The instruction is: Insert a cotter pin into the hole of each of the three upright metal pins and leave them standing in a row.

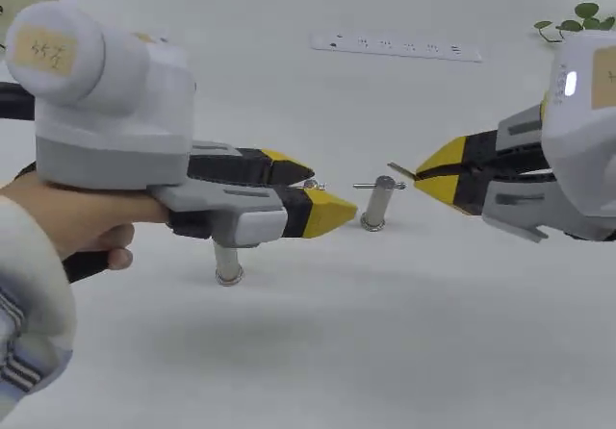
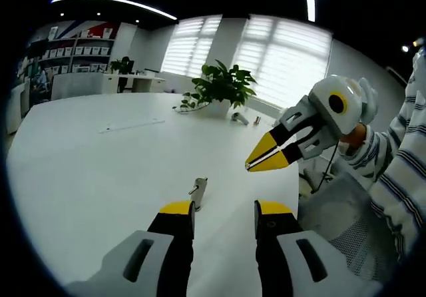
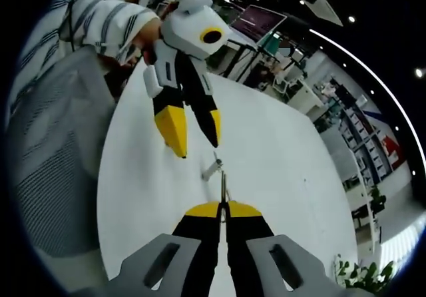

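Broad white table (image 1: 289, 371). The left gripper (image 1: 333, 192) has its jaws apart, empty. The right gripper (image 1: 420, 176) is clamped on a thin steel cotter pin (image 3: 223, 185). The short upright metal pin (image 1: 373, 206) between them looks already pinned. The second metal pin (image 1: 228, 264) stands nearer, its hole hard to read. The right gripper view shows the held pin's full length.
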